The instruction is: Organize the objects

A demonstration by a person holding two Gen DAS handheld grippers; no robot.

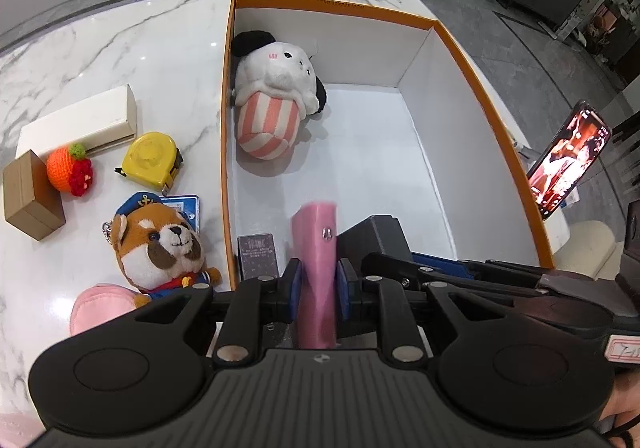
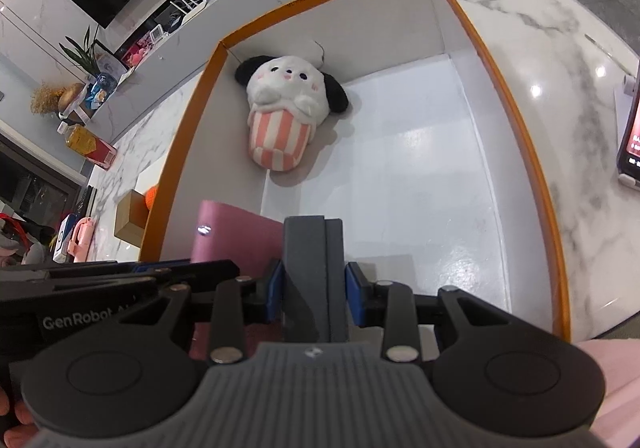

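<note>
Left wrist view: the left gripper [image 1: 319,284] clamps a pink wallet [image 1: 316,248] over the orange-rimmed box [image 1: 492,95]; its lower end is hidden.

Right wrist view: the right gripper [image 2: 313,288] pinches a dark grey case [image 2: 312,248], bottom cut off, above the same box.

Both tools, left [image 1: 319,284] and right [image 2: 312,290], show black linkage arms with silver rivets, blue pads [image 1: 294,282], ribbed grey housings and round black discs; white "GenRobot" lettering [image 2: 80,322] marks one arm.
</note>
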